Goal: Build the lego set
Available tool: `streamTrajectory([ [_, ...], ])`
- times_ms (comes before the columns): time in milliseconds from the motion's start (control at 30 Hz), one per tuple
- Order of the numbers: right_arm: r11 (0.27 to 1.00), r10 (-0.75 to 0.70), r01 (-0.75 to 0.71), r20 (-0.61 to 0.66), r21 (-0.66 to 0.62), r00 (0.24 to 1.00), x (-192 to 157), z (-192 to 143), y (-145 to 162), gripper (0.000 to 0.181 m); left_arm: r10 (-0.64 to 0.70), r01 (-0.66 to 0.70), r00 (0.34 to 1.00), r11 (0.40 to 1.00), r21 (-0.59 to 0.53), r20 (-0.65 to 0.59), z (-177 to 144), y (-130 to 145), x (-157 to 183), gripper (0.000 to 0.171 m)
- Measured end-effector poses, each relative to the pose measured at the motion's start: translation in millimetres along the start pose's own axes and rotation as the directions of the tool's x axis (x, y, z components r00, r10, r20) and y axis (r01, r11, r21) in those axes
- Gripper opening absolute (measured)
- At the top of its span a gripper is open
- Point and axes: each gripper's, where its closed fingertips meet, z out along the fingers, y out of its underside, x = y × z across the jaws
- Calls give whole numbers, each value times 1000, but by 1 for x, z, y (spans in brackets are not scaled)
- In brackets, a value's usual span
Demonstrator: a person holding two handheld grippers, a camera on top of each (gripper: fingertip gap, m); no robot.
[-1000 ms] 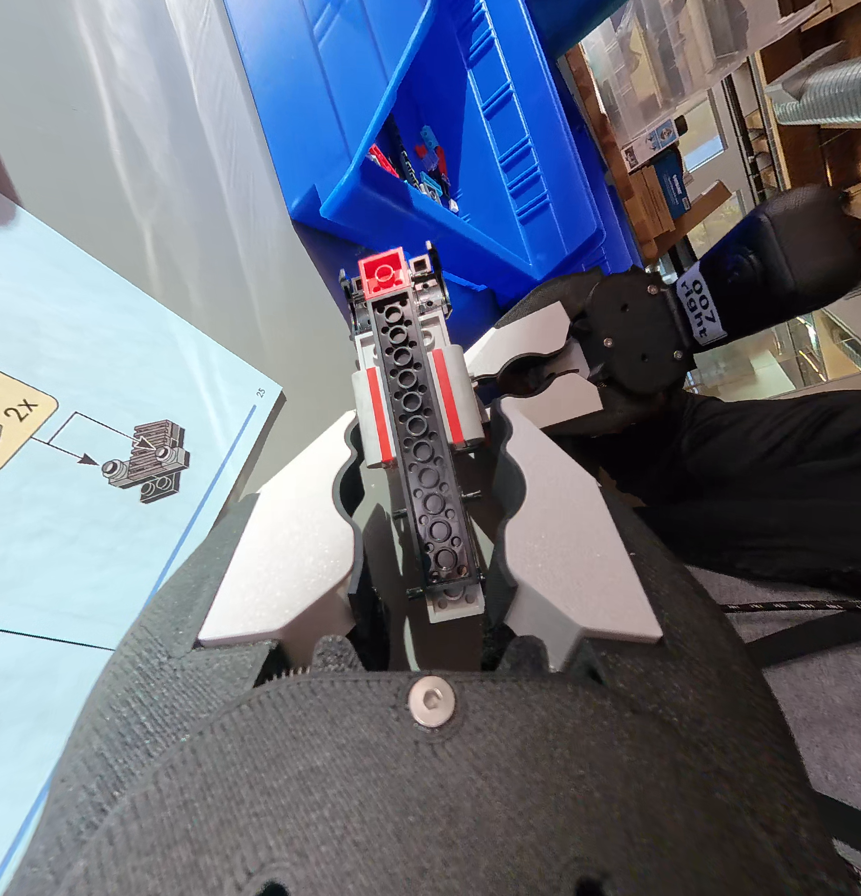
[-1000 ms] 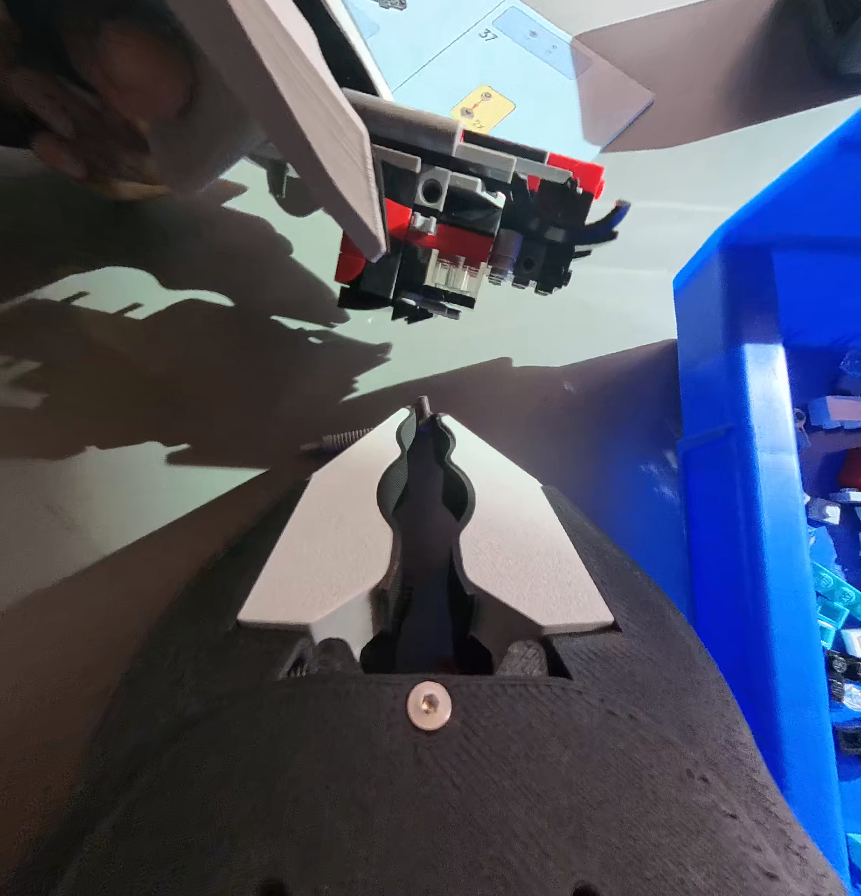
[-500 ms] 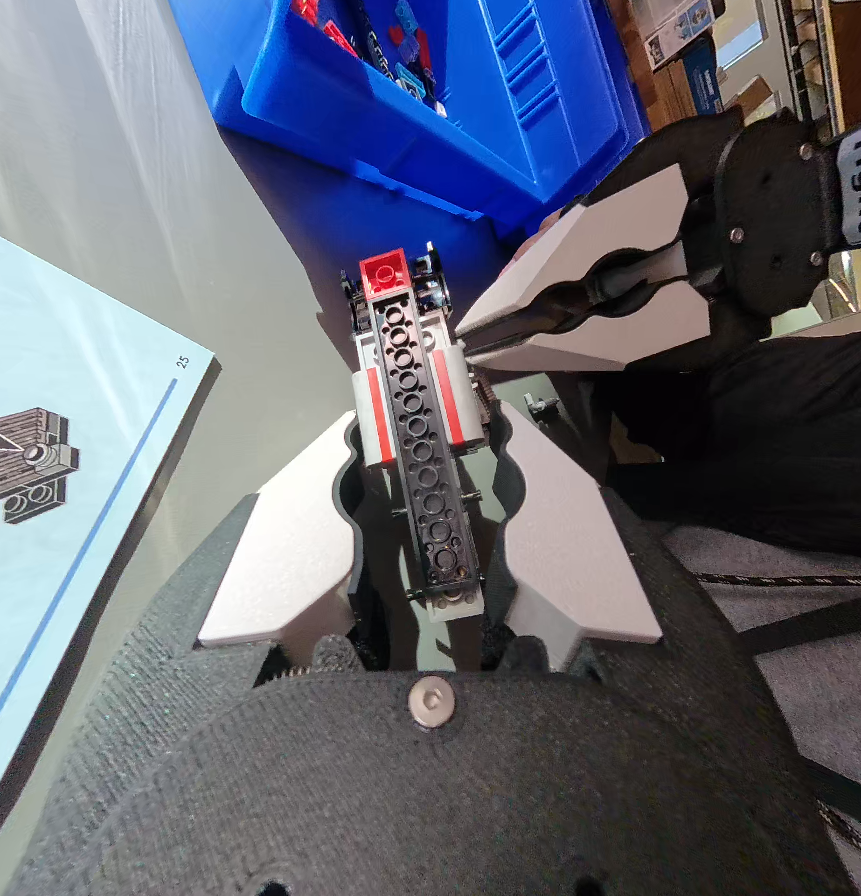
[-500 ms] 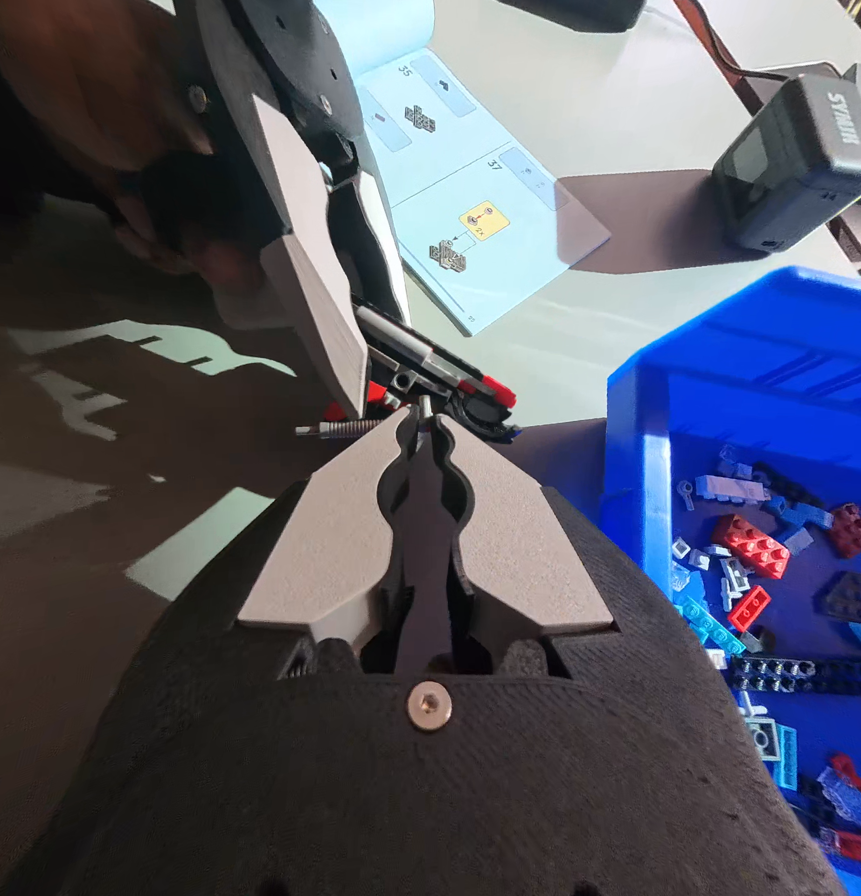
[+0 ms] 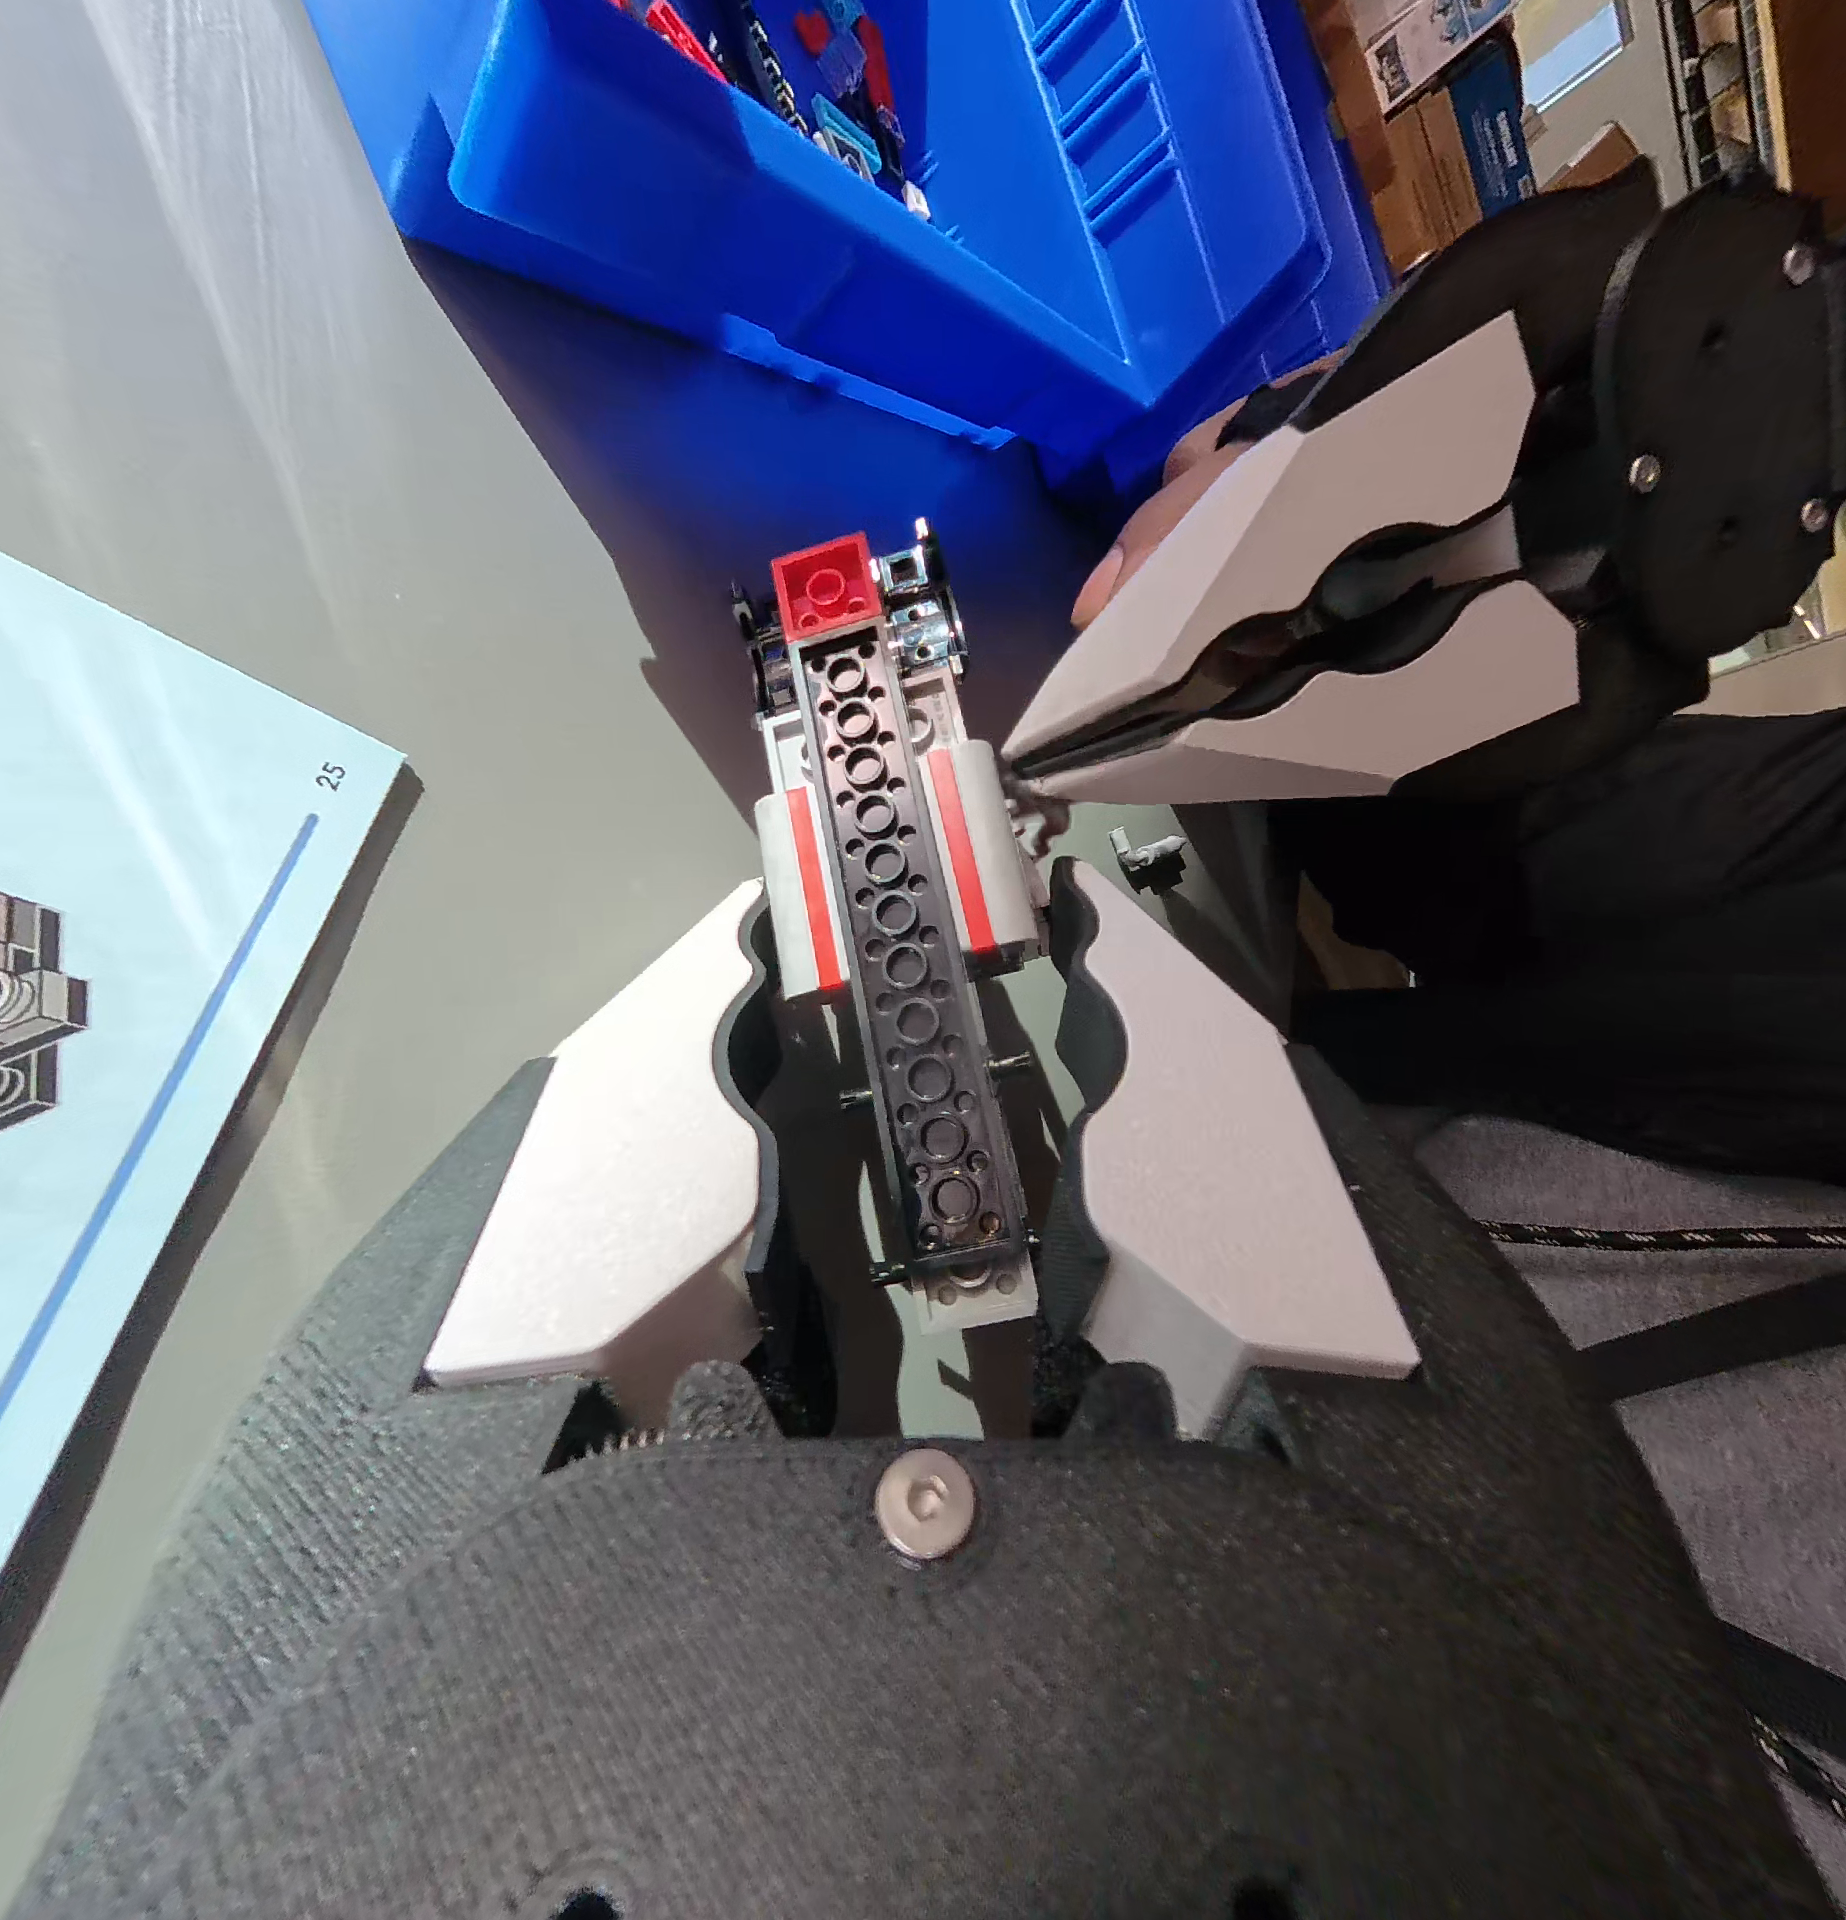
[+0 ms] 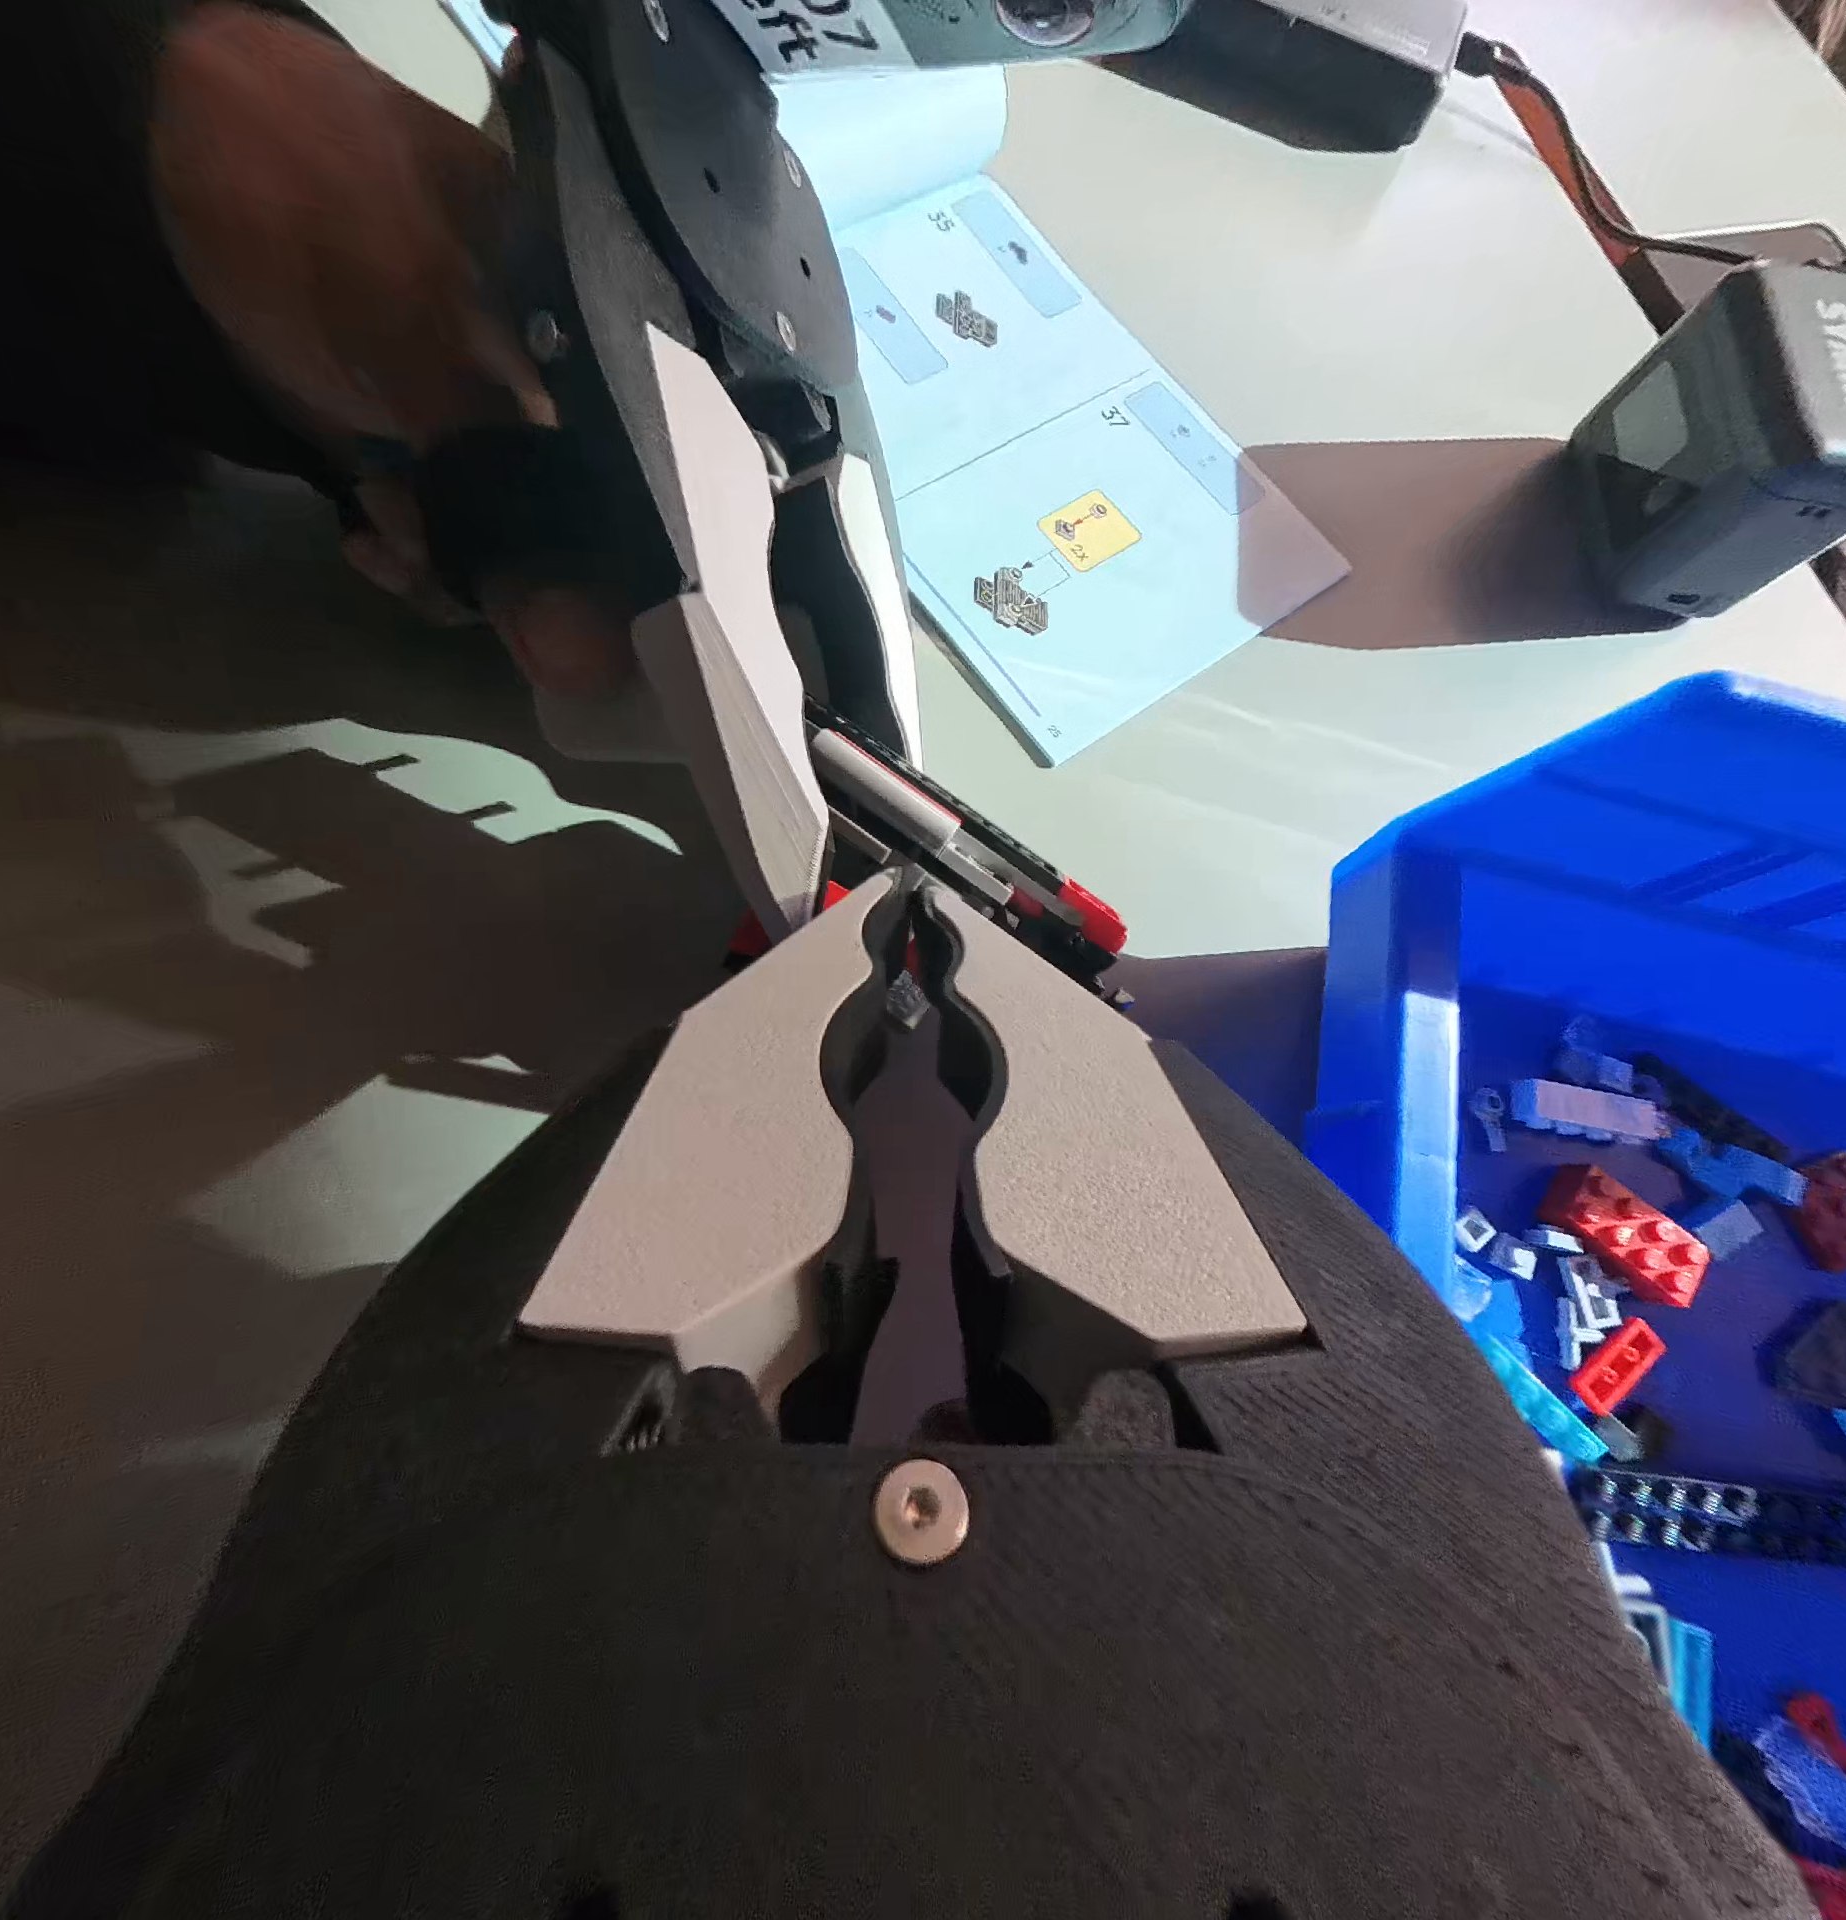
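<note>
My left gripper [image 5: 908, 904] is shut on the lego model [image 5: 898, 935], a long black studded plate with grey and red sides and a red brick at its far end. It holds the model above the table. My right gripper [image 6: 903, 883] is shut on a small grey piece [image 6: 903, 1003] that sits between its fingers. In the left wrist view the right gripper [image 5: 1012, 753] comes in from the right, and its tips touch the model's right side. In the right wrist view the left gripper [image 6: 753, 727] and the model [image 6: 960, 852] lie just beyond my fingertips.
A blue bin [image 5: 794, 260] with loose bricks stands beyond the model; it shows at the right in the right wrist view [image 6: 1418, 1039]. An open instruction booklet [image 5: 119, 935] lies on the left [image 6: 1054, 468]. A black camera [image 6: 1729, 447] stands behind it. A small grey part [image 5: 1142, 852] lies on the table. Both grippers' tips are close together, under 4 cm apart.
My right gripper has moved in from apart to the model's right side, still shut on the small piece. My left gripper has kept hold of the model and tilted it.
</note>
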Motion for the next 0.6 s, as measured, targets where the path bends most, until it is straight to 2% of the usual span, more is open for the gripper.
streamTrajectory([
  [167,1000,18,-18,-12,-3,1000,5,4,8,2,-5,5,1000,1000,4,-7,0,0,0,52],
  [300,1000,23,-23,7,17,1000,8,-7,13,3,-4,3,1000,1000,20,14,-3,-3,-4,52],
  [433,998,-55,60,161,-28,985,-15,-16,36,10,-10,9,1000,999,32,17,-6,-6,-7,52],
  [533,979,-143,180,315,-91,938,-46,-26,62,17,-11,11,1000,999,33,11,-6,-7,-7,52],
  [600,961,-177,240,357,-140,917,-55,-30,78,24,-6,6,1000,1000,31,13,-6,-6,-7,52],
])
